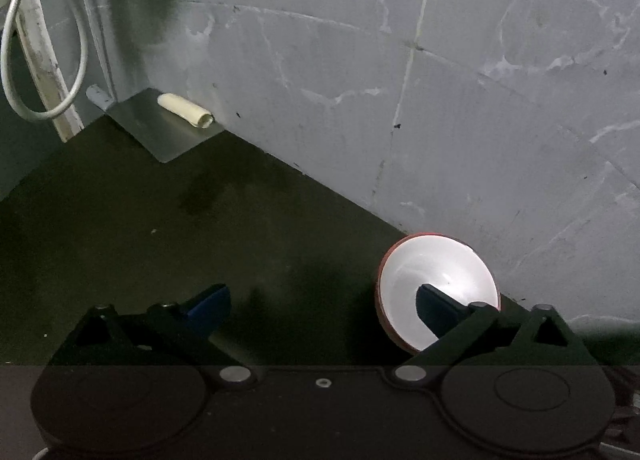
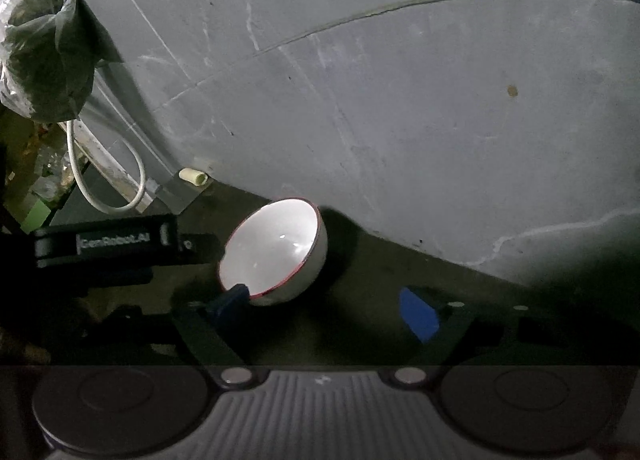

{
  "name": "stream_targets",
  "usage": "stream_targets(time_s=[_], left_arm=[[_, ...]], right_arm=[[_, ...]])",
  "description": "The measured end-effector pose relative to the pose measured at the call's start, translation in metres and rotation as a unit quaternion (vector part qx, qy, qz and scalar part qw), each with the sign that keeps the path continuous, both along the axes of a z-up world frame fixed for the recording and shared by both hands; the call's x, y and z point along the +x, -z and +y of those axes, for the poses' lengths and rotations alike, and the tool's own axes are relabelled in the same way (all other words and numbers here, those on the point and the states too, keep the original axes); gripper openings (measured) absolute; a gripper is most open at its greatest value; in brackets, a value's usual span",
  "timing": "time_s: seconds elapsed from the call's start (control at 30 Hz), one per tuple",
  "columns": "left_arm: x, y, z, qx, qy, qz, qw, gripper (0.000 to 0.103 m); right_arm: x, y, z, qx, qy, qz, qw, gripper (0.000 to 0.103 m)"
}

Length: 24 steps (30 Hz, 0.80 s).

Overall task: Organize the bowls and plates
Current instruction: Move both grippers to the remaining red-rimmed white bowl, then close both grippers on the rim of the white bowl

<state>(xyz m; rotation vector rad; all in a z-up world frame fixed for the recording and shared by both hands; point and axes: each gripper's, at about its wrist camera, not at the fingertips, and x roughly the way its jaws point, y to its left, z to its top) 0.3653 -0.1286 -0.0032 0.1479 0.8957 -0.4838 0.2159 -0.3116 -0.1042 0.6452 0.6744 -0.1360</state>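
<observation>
Left wrist view first: nearest to us, our left gripper [image 1: 320,300] has its jaws spread wide, with only dark counter [image 1: 200,227] between them. Its blue-padded fingers [image 1: 210,308] do not press on anything. The right-hand finger of this gripper stands in front of the bowl [image 1: 436,276], overlapping its white inside; whether it touches the rim we cannot tell from this angle. The bowl is white inside with a red rim, tipped so its opening faces us, and it sits on the counter close to the foot of the grey marbled wall [image 1: 440,79]. Farther back, a metal plate [image 1: 160,127] lies in the corner with a small cream tube [image 1: 186,109] on it, and a white cable [image 1: 44,59] loops down at the far left.

From the right wrist view, our right gripper [image 2: 324,308] also has its jaws apart, with nothing clamped. Its left finger's tip lies at the lower rim of the bowl [image 2: 276,248], seemingly against it, while the other blue pad [image 2: 418,312] stands well clear on the right, so nothing is gripped. The bowl is tilted, its mouth turned toward the left. Just left of it we see the black body of the left gripper [image 2: 112,246]. Beyond are the tube [image 2: 194,176], the cable [image 2: 104,187] and a crumpled plastic bag [image 2: 40,47] up against the wall [image 2: 400,99].
</observation>
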Motion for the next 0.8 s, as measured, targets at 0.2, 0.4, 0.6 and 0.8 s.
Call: stream_targets(time_s=[0.2,0.4,0.6,0.8], left_arm=[[0.003,0.005,-0.006,-0.001,-0.003,0.014,0.9999,0.092],[0.005,0.009,-0.01,-0.015,-0.007,0.033,0.9993,0.078],[0.009,0.017,-0.003,-0.076,-0.022,0.089,0.9929,0.041],[0.007,0.03,0.006,-0.111,-0.037,0.114,0.9865,0.028]], right_arm=[[0.005,0.002,-0.001,0.004,0.008,-0.001,1.0,0.074],[0.018,0.003,0.0,0.009,0.005,-0.007,1.0,0.062],[0.026,0.006,-0.001,0.016,-0.01,-0.006,1.0,0.051],[0.031,0.011,-0.003,0.03,-0.022,-0.012,0.999,0.043]])
